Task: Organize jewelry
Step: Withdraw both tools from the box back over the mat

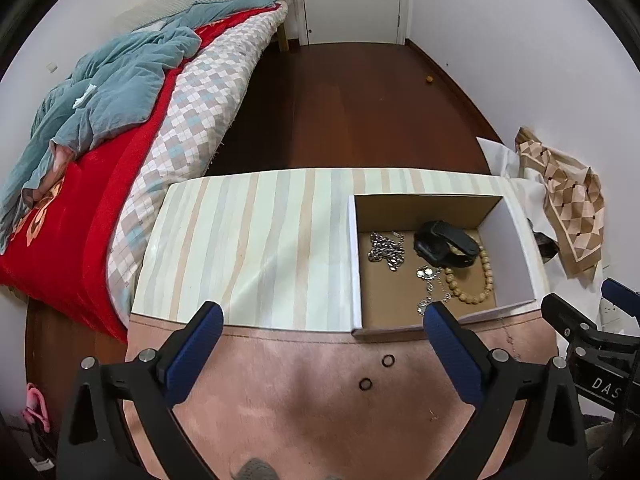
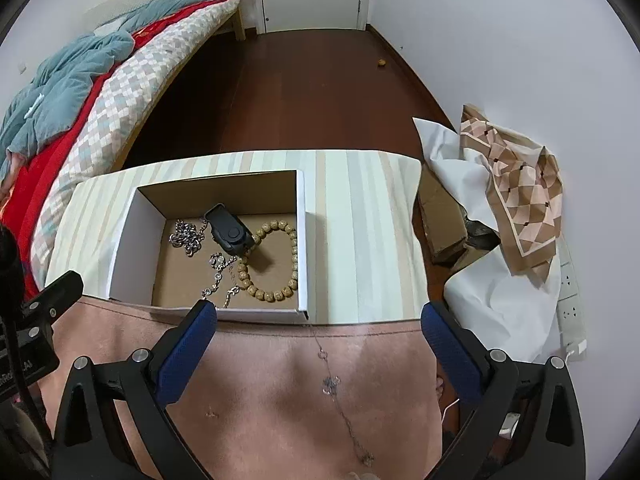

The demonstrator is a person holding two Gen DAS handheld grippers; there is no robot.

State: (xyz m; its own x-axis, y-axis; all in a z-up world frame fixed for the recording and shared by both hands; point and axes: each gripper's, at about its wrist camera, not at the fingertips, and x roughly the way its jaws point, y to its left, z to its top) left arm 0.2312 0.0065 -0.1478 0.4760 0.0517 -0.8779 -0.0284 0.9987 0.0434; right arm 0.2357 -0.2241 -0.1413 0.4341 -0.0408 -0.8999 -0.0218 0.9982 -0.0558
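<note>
White walls (image 1: 500,40), dark wood floor (image 1: 360,112), a bed (image 1: 120,140) beside a white door (image 1: 352,0).

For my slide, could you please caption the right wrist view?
Open right claw above thin silver chain on pink cloth, near open cardboard box.

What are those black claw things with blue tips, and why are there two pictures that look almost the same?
Those are two grabbing tools, and a person holds one in each hand. Each has a little camera looking out between its two fingers. One picture comes from the left gripper, the other from the right gripper. Both are wide open and hold nothing.

On the pink cloth stands an open white cardboard box. Inside lie a chunky silver chain, a black smartwatch, a wooden bead bracelet and a thin sparkly silver bracelet.

Outside the box, two small dark rings and a thin fine chain lie on the cloth.
</note>
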